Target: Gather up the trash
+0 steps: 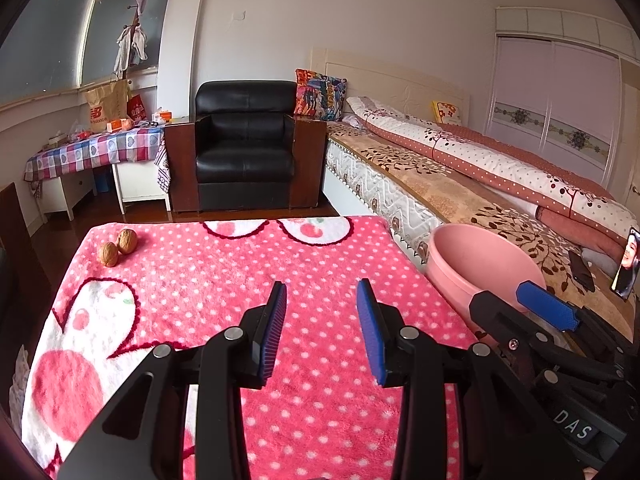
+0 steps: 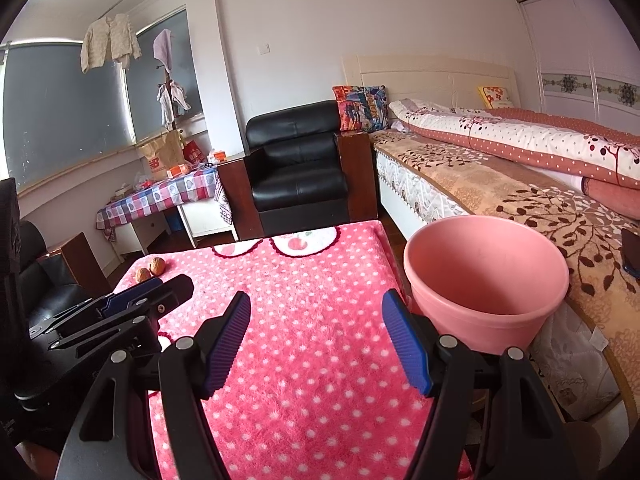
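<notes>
Two brown walnuts (image 1: 118, 246) lie at the far left corner of the pink polka-dot blanket (image 1: 224, 280); they also show in the right wrist view (image 2: 152, 269). A pink plastic bin (image 2: 484, 280) stands to the right of the blanket, against the bed; it appears empty, and it also shows in the left wrist view (image 1: 480, 268). My left gripper (image 1: 322, 294) is open and empty above the blanket's middle. My right gripper (image 2: 316, 306) is open and empty above the blanket, left of the bin. Each gripper shows at the edge of the other's view.
A bed (image 1: 460, 168) with a rolled floral quilt runs along the right. A black leather armchair (image 1: 246, 144) stands beyond the blanket. A cluttered table with a checked cloth (image 1: 96, 150) is at the far left. A phone (image 1: 582, 270) lies on the bed.
</notes>
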`<state>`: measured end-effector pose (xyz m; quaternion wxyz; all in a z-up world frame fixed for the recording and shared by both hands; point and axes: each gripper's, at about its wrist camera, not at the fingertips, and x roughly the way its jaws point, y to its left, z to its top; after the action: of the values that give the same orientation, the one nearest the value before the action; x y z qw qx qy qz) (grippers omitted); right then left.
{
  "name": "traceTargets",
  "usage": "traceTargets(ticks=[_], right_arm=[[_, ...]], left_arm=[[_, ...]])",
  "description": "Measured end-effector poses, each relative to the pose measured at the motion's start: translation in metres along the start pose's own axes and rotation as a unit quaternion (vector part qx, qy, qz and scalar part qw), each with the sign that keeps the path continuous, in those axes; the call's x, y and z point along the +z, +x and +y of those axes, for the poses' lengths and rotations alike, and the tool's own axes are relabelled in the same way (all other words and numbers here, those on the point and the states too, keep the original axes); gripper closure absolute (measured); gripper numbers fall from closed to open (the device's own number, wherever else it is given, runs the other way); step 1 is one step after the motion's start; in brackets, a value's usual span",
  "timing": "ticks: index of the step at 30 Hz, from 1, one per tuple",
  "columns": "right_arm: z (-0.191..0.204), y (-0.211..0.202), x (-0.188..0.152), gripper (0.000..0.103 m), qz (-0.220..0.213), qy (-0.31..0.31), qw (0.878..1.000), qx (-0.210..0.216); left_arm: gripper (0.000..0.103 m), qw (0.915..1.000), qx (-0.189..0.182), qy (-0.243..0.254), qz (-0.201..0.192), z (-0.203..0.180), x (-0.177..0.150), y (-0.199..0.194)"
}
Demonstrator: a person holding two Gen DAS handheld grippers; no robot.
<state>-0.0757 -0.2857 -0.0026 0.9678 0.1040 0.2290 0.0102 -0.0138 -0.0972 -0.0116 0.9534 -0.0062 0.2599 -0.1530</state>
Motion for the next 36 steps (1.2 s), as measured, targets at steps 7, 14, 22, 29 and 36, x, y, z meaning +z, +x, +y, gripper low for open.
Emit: traceTargets(ticks=[7,14,22,29,36], right_arm=[[0.013,-0.008,-0.002,0.033,-0.024,-0.029,0.999,-0.015],[0.016,-0.009,-0.005,0.032,-0.028,-0.038,0.999,-0.021],[0.013,-0.006,-0.006,0.032,-0.024,-0.034,0.999,-0.02],[0.011,-0.003,-0.007,0.032,-0.022,-0.032,0.999,-0.02],[0.011,-0.003,-0.007,0.032,-0.021,-0.031,0.999,-0.02]], left_arm=[[0.066,1.0,0.0,-0.001,0.0,0.0,-0.001,0.0],[0.066,1.0,0.002,-0.001,0.0,0.002,-0.002,0.001],[0.066,1.0,0.003,-0.002,0.001,0.002,-0.002,0.002],[0.066,1.0,0.003,-0.002,0.001,0.002,-0.002,0.002],[0.066,1.0,0.003,-0.003,0.002,0.003,-0.003,0.003]])
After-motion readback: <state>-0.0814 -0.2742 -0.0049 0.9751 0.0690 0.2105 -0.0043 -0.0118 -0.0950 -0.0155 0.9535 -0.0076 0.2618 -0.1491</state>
